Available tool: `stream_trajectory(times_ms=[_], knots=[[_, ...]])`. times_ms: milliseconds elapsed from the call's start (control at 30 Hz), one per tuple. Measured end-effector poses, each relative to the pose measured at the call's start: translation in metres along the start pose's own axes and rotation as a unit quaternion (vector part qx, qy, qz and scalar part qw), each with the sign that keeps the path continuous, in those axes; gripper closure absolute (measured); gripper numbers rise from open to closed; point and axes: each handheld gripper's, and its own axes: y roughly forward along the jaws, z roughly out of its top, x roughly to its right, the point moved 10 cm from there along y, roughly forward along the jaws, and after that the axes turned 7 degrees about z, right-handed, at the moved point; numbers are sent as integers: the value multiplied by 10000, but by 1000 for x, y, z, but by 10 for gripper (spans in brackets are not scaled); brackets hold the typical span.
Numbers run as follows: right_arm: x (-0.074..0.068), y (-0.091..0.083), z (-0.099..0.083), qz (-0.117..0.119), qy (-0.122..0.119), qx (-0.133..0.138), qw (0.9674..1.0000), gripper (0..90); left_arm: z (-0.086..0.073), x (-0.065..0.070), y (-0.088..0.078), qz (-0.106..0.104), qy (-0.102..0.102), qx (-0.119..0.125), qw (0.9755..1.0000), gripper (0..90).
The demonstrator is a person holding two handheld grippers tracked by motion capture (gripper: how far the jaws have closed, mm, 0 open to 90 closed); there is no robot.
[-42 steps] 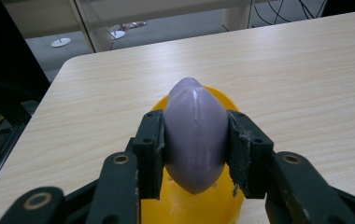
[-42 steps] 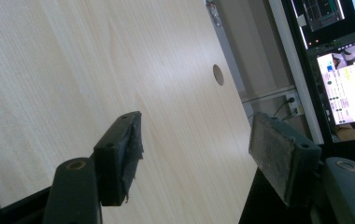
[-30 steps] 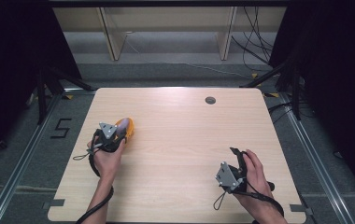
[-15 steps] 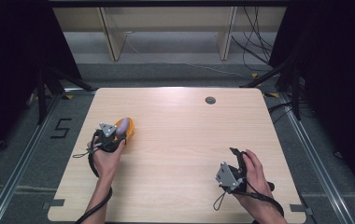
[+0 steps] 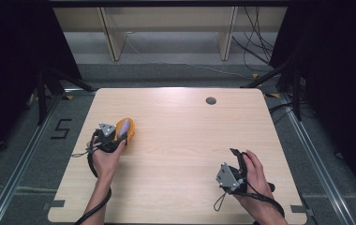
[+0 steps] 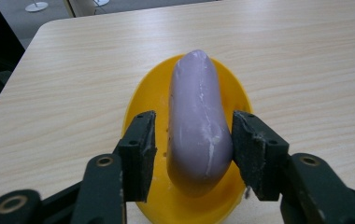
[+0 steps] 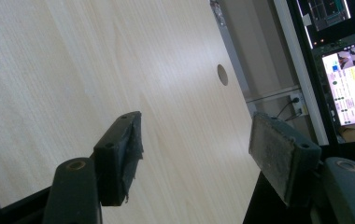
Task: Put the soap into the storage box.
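The high view has the left gripper [image 5: 118, 136] sitting at a yellow dish [image 5: 127, 131] near the table's [image 5: 181, 154] left edge, but you can barely make out what's in it. The left gripper view sorts that out: a lilac soap bar [image 6: 196, 119] lies lengthwise in the dish [image 6: 148, 93], standing well above the rim. The jaws have just been opening. The right pad looks like it's touching the soap's side or very nearly, the left pad stands off with a clear gap, so nothing's pinched.

The right gripper [image 5: 234, 161] hovers over bare wood near the front right corner, well apart from the dish. Its own view shows the jaws spread wide with nothing between them, plus monitors [image 7: 348, 60] off past the table edge that the high view doesn't catch.

Loads of open tabletop between the two hands and toward the back. The one mark on it is a round grommet hole [image 5: 211, 100] near the far edge.

Surface is pale wood grain. Grey floor around it, floor rails along both sides, a "5" [image 5: 61, 128] taped on the left, cables at the back right.
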Motion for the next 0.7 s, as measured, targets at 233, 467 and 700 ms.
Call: stream_trajectory(times_ms=[233,467,700], knots=[[0,0,0,2,-5,2,10000,354,4,3,-8,-67,-24,83,9999,427],[-1,0,0,14,8,2,10000,354,12,1,-20,-93,-172,254,9995,403],[0,0,0,12,19,0,10000,354,15,5,-31,-224,-213,269,9992,373]])
